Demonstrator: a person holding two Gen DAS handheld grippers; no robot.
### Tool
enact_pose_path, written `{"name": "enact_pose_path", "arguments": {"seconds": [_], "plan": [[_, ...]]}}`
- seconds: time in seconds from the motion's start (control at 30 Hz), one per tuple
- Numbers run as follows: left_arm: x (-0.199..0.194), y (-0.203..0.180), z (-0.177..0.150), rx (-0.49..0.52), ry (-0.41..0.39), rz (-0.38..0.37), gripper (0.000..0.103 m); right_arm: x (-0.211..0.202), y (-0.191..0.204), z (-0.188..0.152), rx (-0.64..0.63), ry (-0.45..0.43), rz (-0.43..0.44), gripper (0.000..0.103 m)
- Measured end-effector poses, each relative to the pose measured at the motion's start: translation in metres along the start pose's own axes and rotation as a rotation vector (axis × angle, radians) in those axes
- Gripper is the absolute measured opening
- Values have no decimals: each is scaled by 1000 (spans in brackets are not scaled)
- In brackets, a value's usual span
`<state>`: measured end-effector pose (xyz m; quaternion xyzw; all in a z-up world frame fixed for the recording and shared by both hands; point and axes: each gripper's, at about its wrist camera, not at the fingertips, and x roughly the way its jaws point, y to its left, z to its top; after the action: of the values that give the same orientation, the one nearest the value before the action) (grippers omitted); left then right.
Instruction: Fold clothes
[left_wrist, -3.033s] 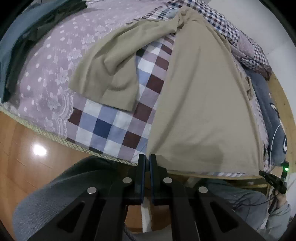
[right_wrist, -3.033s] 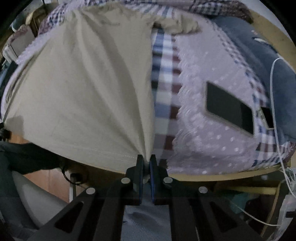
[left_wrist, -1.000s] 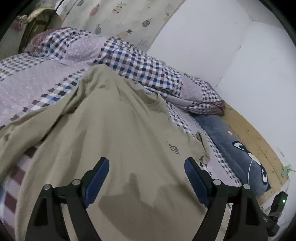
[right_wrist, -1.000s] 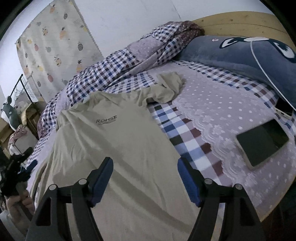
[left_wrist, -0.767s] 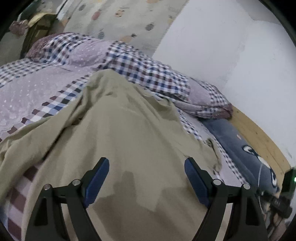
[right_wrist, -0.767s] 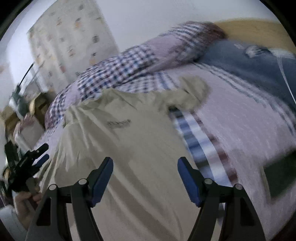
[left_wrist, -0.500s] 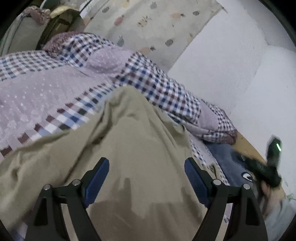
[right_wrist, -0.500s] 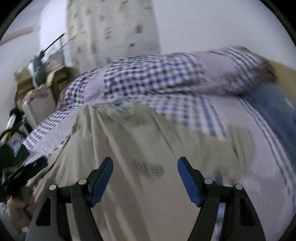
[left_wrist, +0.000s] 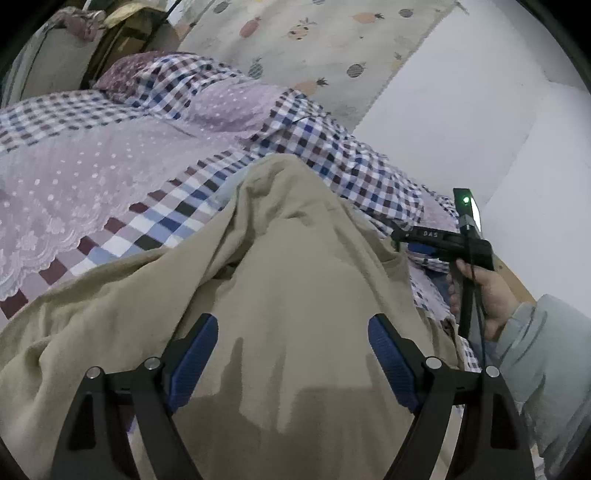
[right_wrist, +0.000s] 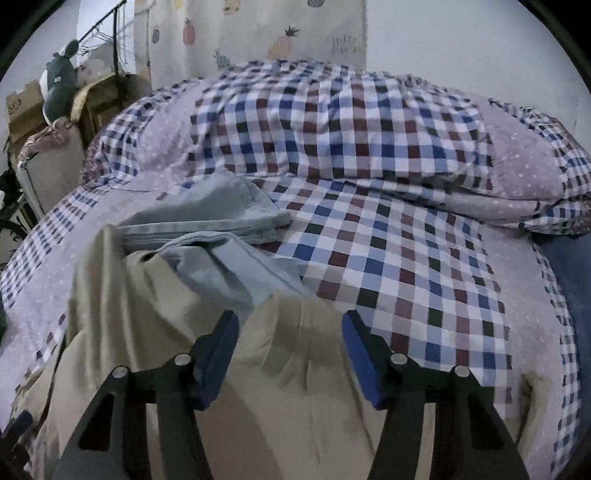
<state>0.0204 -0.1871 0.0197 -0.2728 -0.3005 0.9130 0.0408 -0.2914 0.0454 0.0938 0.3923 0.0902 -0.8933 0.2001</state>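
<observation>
Left wrist view: beige T-shirt (left_wrist: 288, 295) heaped lengthwise ahead of left gripper (left_wrist: 291, 363), jaws apart, empty; right gripper (right_wrist: 290, 354) likewise agape over its far end.

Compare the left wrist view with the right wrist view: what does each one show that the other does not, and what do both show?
Only the left wrist view shows the right gripper held in a hand with a pale sleeve, and the lace-edged lilac cover.

Only the right wrist view shows the light blue garment lying behind the shirt, and the cardboard boxes at far left.

Both show the beige shirt spread on the checked bedding, the pineapple-print curtain, and an open gripper with blue pads; the left gripper hovers over the shirt.
</observation>
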Motion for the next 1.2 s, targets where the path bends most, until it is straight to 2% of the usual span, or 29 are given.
{"name": "enact_pose_path", "arguments": {"seconds": [0.07, 0.13, 0.2, 0.27, 0.37, 0.47, 0.57, 0.63, 0.73, 0.8, 0.87, 1.07, 1.2], "plan": [[3, 4, 0, -20, 6, 2, 87, 23, 0, 10, -4, 33, -13, 60], [5, 7, 0, -41, 7, 2, 87, 45, 1, 19, -8, 66, -25, 47], [4, 10, 1, -56, 0, 4, 87, 52, -3, 21, 6, 58, -43, 24], [2, 12, 2, -69, -11, 5, 86, 49, -10, 22, 30, 28, -67, 14], [-1, 13, 4, -79, -31, -2, 87, 33, -29, 31, 83, -56, -137, 12], [0, 12, 5, -75, -30, -9, 86, 27, -49, 47, 124, -96, -232, 12], [5, 10, 3, -68, -12, -9, 87, 45, -56, 53, 129, -54, -263, 13], [7, 7, 3, -55, -6, -7, 87, 59, -58, 56, 127, -16, -277, 14], [8, 2, 2, -29, -6, -5, 87, 75, -57, 56, 126, 20, -301, 27], [9, -2, 1, -18, -4, -6, 86, 77, -54, 53, 134, 16, -309, 53], [9, -4, 1, -10, -3, -9, 87, 64, -56, 49, 171, -25, -289, 72], [8, -16, -1, 23, -14, -20, 87, -15, -94, 39, 248, -128, -187, 77], [9, -28, -7, 65, -13, -20, 87, -73, -145, 11, 279, -165, -246, 80]]}}
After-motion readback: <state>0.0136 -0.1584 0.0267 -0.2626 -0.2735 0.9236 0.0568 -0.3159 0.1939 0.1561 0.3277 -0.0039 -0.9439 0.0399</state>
